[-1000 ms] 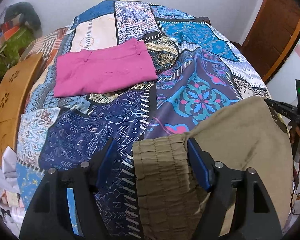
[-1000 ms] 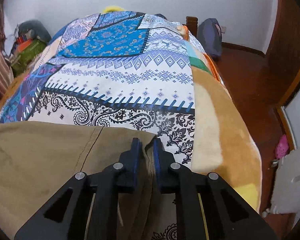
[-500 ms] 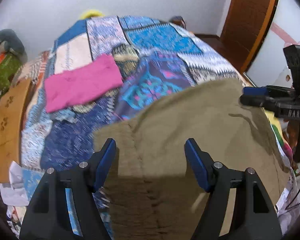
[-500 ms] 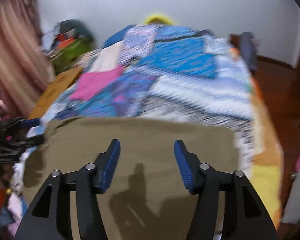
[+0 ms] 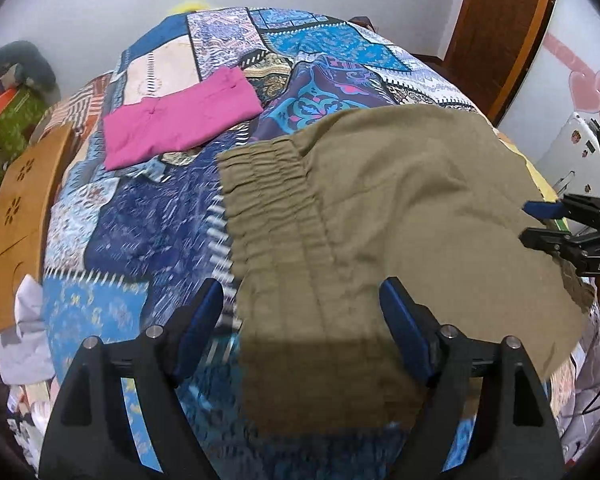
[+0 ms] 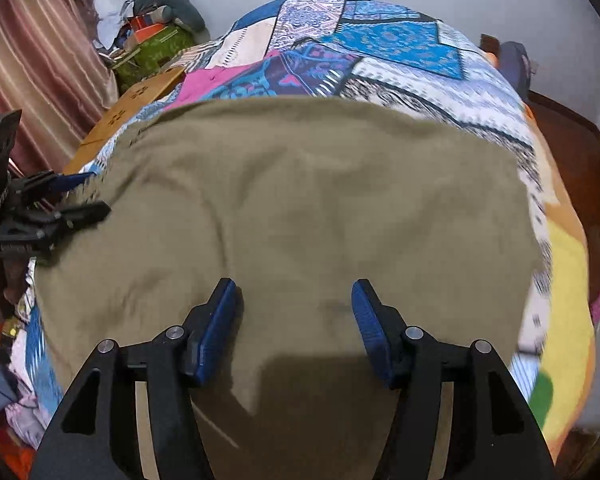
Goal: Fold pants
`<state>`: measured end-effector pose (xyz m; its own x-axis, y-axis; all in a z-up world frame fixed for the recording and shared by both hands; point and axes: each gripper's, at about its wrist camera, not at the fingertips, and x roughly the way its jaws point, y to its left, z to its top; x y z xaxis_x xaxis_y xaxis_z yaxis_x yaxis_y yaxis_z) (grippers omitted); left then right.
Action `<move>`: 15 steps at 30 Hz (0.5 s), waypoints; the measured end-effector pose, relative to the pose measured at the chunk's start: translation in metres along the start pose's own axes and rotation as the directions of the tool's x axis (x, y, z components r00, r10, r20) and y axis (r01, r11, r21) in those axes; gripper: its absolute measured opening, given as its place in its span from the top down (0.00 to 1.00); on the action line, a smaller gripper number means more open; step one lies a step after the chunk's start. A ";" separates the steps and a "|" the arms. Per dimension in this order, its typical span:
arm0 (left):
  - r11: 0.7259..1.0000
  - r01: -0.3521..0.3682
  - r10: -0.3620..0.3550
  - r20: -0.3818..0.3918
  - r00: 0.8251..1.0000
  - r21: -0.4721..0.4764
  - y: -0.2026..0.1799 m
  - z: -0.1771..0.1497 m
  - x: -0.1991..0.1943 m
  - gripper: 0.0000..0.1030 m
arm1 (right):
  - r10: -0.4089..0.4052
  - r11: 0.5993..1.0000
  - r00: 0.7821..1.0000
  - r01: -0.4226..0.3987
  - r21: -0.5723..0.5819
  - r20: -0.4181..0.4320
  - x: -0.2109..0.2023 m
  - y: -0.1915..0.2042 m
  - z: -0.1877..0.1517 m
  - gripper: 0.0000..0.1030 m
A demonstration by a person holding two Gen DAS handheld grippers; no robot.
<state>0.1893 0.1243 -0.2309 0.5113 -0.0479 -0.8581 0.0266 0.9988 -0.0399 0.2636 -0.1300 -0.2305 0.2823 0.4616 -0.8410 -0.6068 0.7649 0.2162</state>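
Observation:
The olive pants [image 5: 400,208] lie spread flat on the patchwork bed cover [image 5: 140,220], with the elastic waistband [image 5: 268,184] on the left. My left gripper [image 5: 302,320] hovers above the waistband end. Its jaws are opening, and the cloth lies below them, not pinched. My right gripper [image 6: 296,320] is open over the other end of the pants [image 6: 320,208], its pads clear of the fabric. Each gripper also shows at the edge of the other view: the right gripper [image 5: 548,224] and the left gripper [image 6: 72,200].
A folded pink garment [image 5: 176,120] lies farther back on the bed. A wooden board [image 5: 20,208] leans along the left side, with piled clothes and bags [image 6: 152,40] behind it. A striped curtain [image 6: 32,52] hangs on the left, and a brown door [image 5: 500,20] stands at the back right.
The left gripper let go of the bunched waistband and the right gripper opened off the pants' edge. Both pulled back, and the pants now lie spread flat.

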 end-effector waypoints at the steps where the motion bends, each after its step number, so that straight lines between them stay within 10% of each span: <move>1: 1.000 -0.009 0.009 0.007 1.000 -0.002 0.000 -0.002 -0.006 0.21 | -0.005 1.000 1.000 0.005 0.003 0.000 -0.003 0.000 -0.004 0.45; 8: 0.998 -0.057 0.059 0.073 0.996 -0.028 0.005 -0.014 -0.057 0.21 | -0.049 0.999 0.999 0.049 0.013 -0.014 -0.022 0.001 -0.025 0.45; 15: 0.988 0.080 -0.075 0.038 0.996 -0.130 0.012 -0.034 -0.069 0.21 | -0.074 0.997 0.990 0.071 0.022 0.120 -0.050 0.014 -0.015 0.45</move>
<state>0.1253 0.1395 -0.1896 0.5397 -0.1232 -0.8328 -0.0448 0.9836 -0.1745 0.2303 -0.1488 -0.1930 0.4132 0.4547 -0.7890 -0.5685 0.8057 0.1666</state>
